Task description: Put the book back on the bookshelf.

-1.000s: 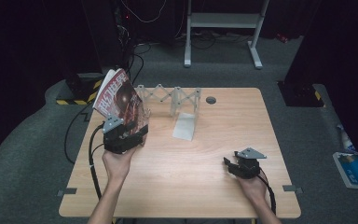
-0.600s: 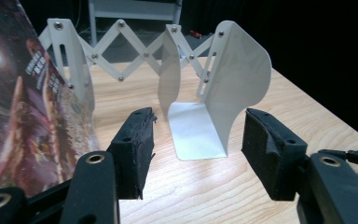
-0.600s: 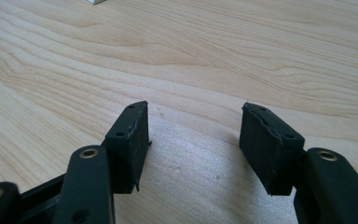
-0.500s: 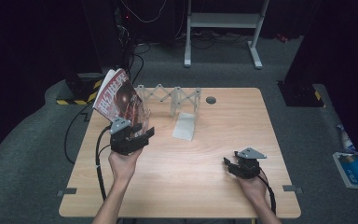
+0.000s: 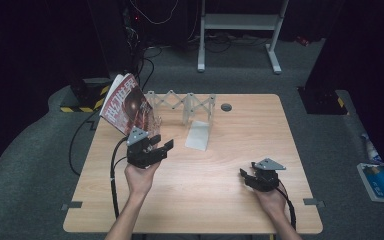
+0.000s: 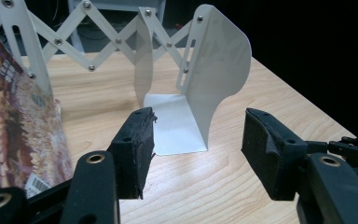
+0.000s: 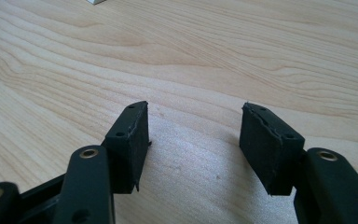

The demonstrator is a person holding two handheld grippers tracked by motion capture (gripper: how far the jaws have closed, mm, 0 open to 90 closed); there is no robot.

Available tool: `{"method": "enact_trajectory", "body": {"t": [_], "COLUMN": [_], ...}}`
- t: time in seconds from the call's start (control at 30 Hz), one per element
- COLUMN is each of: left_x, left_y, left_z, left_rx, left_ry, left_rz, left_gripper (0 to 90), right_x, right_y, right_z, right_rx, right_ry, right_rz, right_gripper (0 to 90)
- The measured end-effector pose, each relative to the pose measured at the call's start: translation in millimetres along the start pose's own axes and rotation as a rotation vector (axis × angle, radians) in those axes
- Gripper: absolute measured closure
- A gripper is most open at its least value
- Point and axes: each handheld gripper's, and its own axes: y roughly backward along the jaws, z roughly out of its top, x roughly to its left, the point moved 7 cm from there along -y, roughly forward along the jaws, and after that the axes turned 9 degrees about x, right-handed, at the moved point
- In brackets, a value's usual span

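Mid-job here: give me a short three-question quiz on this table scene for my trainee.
1. True or false: the left hand-held gripper is shut on the magazine.
2. What does the magazine lean in? A) the white folding rack B) a cardboard box C) a drawer
3. What lies between the jaws of the right hand-held gripper?

Key
1. False. In the left gripper view its jaws stand apart with nothing between them; the magazine is off to the side.
2. A. It stands tilted at the rack's left end in the high view.
3. Nothing but bare wooden table; the jaws stand open just above it.
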Motion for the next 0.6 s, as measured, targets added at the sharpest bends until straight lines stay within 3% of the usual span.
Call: {"method": "enact_trajectory", "body": {"t": [0.6], "left_x": [-8.2], "left_y": [-14.0], "left_z": [-6.8], "left_rx": [0.034], "left_ry": [-0.015], "left_rz": [-0.027], "left_gripper": [43.0], "right_x": [0.0], "right_y": [0.0], "right_z": [0.0], "right_rx": [0.0], "right_ry": [0.0], "right_rz": [0.0], "right_gripper": [42.5]}}
